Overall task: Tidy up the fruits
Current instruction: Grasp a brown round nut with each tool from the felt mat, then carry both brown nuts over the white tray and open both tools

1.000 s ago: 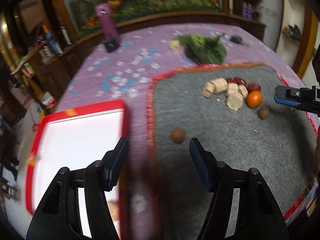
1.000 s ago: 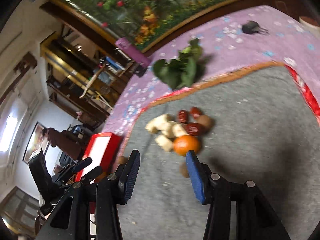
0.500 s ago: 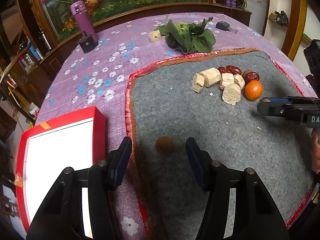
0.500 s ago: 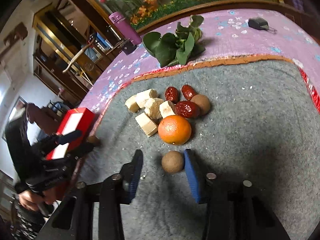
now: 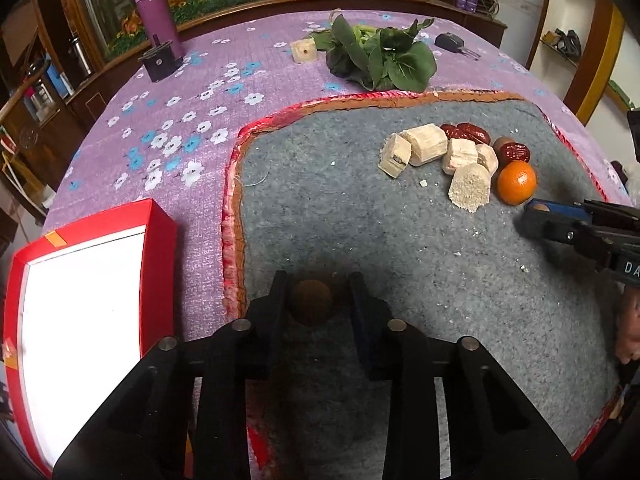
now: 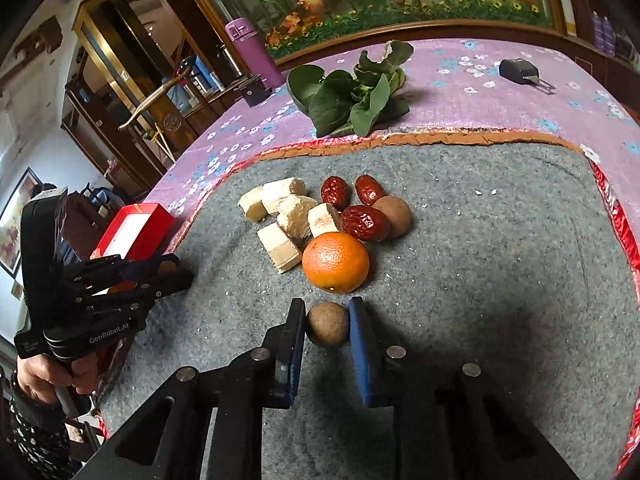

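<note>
My left gripper (image 5: 316, 300) has its fingers closed around a small brown round fruit (image 5: 310, 302) on the grey felt mat (image 5: 360, 220), near the mat's left edge. My right gripper (image 6: 325, 322) has its blue-padded fingers closed around a second brown round fruit (image 6: 327, 323), just in front of the orange (image 6: 335, 262). Behind the orange lie red dates (image 6: 364, 222), a third brown fruit (image 6: 394, 210) and several pale cut chunks (image 6: 294, 214). The left gripper also shows in the right wrist view (image 6: 168, 270).
A red-rimmed box with a white inside (image 5: 76, 292) stands left of the mat on the purple flowered tablecloth (image 5: 180, 120). Leafy greens (image 5: 376, 58), a pale cube (image 5: 301, 50), a purple flask (image 5: 154, 12), a black block (image 5: 160, 62) and a key fob (image 5: 450, 42) lie at the back.
Both grippers have moved forward and down onto their brown fruits and narrowed their fingers around them; before, each fruit lay ahead of wider-open fingers.
</note>
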Available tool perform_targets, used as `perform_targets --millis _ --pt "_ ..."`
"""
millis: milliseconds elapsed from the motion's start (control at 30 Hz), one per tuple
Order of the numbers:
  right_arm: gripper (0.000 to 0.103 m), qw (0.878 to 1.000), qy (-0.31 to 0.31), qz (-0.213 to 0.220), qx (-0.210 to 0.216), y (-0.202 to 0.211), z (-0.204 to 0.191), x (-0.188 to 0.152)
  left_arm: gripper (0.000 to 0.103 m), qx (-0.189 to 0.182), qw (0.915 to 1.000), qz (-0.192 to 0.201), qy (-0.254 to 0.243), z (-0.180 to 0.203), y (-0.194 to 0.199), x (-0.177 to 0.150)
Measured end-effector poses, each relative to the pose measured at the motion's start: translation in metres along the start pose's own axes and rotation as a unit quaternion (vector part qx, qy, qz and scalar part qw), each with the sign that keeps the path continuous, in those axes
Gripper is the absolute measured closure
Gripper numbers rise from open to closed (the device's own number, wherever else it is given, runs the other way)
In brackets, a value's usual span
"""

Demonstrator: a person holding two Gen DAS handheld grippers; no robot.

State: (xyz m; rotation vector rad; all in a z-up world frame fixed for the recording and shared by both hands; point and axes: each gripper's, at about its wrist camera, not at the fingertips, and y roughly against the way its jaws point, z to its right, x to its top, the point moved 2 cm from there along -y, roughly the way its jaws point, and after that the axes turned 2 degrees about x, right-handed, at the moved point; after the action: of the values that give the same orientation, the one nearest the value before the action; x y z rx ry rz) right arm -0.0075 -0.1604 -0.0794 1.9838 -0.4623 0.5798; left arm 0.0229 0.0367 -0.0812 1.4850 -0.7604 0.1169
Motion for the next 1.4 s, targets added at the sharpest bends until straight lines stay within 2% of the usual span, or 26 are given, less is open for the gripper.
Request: perform_targets --millis 67,200,467,633,900,1400 --pt "0.081 1.000 -0.001 0.000 0.002 0.000 0.000 0.000 0.082 0.003 1.0000 0.001 0.005 0.002 0.001 -0.001" --pt "0.082 1.000 0.000 0.004 0.014 0.003 -0.002 -0.001 0.082 0.007 0.9998 0.007 0.017 0.004 0.004 -0.004" --pt "0.082 0.999 0.028 0.037 0.027 0.013 -0.017 -0.001 0.082 -0.032 0.9976 0.034 0.050 -0.001 0.034 -0.021" --pt "0.082 0.999 0.029 0.040 0.015 0.011 -0.017 0.000 0.082 -0.041 0.9952 0.059 0.066 -0.002 0.062 -0.038" --pt "0.082 0.999 0.020 0.047 -0.006 0.008 -0.012 0.002 0.082 -0.034 0.9915 0.093 0.085 -0.013 0.098 -0.061" --pt "0.082 0.997 -0.009 0.065 -0.030 0.011 0.001 0.006 0.082 -0.036 0.9884 0.127 0.075 -0.009 0.129 -0.077"
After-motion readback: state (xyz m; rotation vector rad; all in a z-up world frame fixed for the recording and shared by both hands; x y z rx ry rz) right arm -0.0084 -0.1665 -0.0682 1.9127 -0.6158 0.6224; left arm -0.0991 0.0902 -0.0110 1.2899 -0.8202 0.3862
